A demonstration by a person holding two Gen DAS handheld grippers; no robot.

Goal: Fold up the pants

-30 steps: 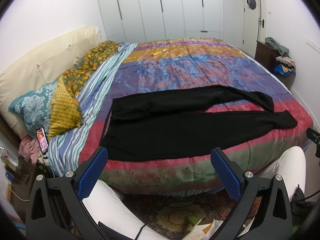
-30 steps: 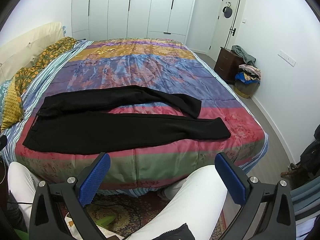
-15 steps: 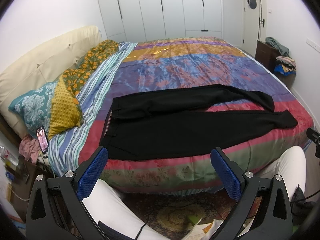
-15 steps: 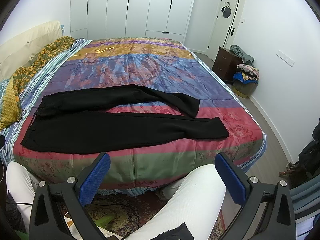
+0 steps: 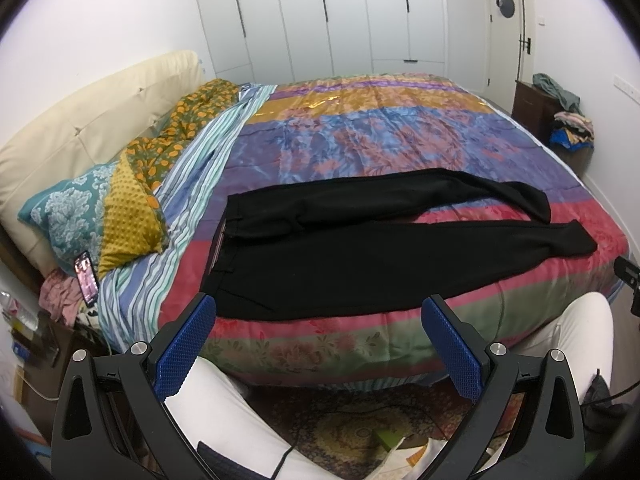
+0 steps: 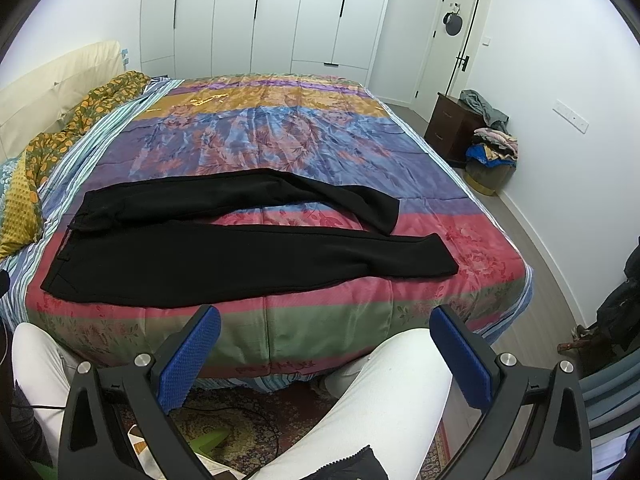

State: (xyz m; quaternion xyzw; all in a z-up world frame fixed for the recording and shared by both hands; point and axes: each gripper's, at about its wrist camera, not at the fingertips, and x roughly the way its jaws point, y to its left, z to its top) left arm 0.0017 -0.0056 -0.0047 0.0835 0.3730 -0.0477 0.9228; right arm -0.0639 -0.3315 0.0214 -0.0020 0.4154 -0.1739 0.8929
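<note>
Black pants [image 5: 360, 256] lie flat on the near part of a bed with a colourful striped cover [image 5: 380, 136]. The waistband is at the left and the two legs run to the right, slightly apart. They also show in the right wrist view [image 6: 240, 252]. My left gripper [image 5: 320, 344] is open and empty, held off the bed's near edge above the person's white-trousered legs. My right gripper [image 6: 326, 352] is open and empty too, also short of the bed edge.
Pillows [image 5: 96, 216] and a cream headboard [image 5: 80, 128] are at the left. A phone [image 5: 86, 278] lies by the bed's left corner. A dark nightstand [image 6: 452, 128] and a clothes pile [image 6: 494, 148] stand at the right wall. A patterned rug [image 5: 360, 436] covers the floor below.
Both views have shifted slightly; the right gripper has drifted a little relative to the bed. The pants have not moved and both grippers stay open.
</note>
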